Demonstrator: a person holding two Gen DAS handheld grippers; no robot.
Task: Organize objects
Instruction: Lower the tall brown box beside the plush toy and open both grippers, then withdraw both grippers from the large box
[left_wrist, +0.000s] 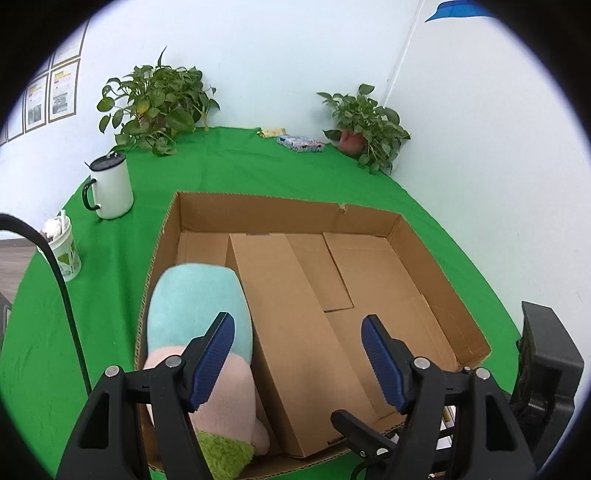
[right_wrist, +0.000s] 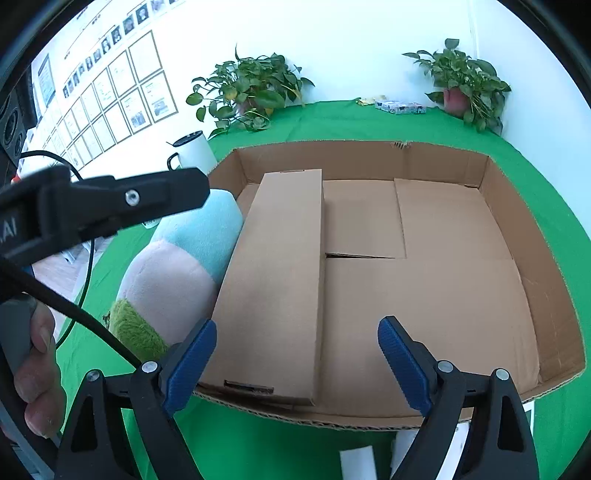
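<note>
A shallow open cardboard tray sits on a green cloth. A long closed cardboard box lies in its left part. A plush toy, teal, pink and green, lies along the tray's left wall beside that box. My left gripper is open and empty above the tray's near end, its left finger over the plush. My right gripper is open and empty above the tray's near edge. The left gripper's body shows at left in the right wrist view.
A white mug with a black handle and a paper cup stand left of the tray. Two potted plants and a small patterned packet stand by the back wall. White papers lie near the front edge.
</note>
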